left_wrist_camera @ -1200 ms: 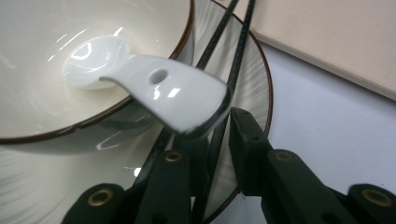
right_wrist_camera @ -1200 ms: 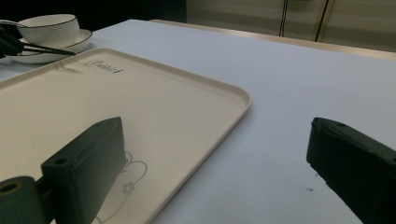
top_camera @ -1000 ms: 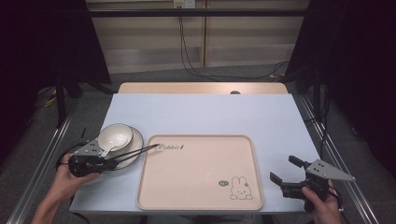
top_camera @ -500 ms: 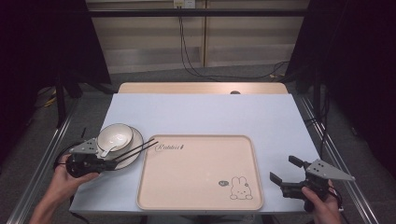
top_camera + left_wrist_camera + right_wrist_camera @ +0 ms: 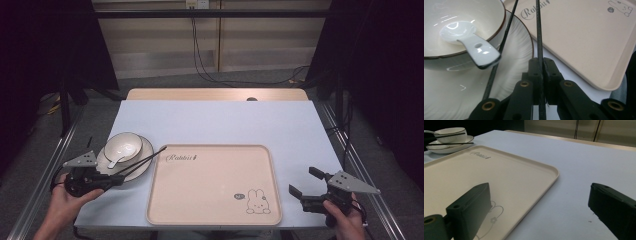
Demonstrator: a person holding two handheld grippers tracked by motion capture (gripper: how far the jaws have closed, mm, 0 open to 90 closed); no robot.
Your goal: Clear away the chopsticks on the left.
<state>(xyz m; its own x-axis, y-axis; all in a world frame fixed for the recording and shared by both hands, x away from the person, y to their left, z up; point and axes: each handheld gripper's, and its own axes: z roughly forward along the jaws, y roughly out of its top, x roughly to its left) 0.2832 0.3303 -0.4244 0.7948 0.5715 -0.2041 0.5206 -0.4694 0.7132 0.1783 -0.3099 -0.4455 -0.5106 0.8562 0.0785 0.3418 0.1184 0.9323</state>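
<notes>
- Black chopsticks [image 5: 539, 37] are the work in hand: the left gripper [image 5: 107, 181] has its jaws clamped on one stick near its end, while the second stick [image 5: 499, 55] lies loose beside the jaws, across the plate [image 5: 142, 162].
- The pair reaches from the gripper over the plate's rim, tips at the near-left corner of the beige tray [image 5: 212, 185].
- By my reading the pick-up is only begun: one stick gripped, the other not, and nothing yet on the tray.
- The bowl [image 5: 122, 146] with the white spoon [image 5: 471, 43] sits on the plate, untouched.
- The right gripper [image 5: 306, 191] rests at the tray's near-right corner, jaws wide apart and holding nothing.
- Room: the tray's whole surface is bare, and the table [image 5: 215, 120] beyond it too.
- Edges to mind: the tray's raised lip, the bowl and spoon handle just beside the sticks, and the table's left edge near the left hand [image 5: 62, 205].
</notes>
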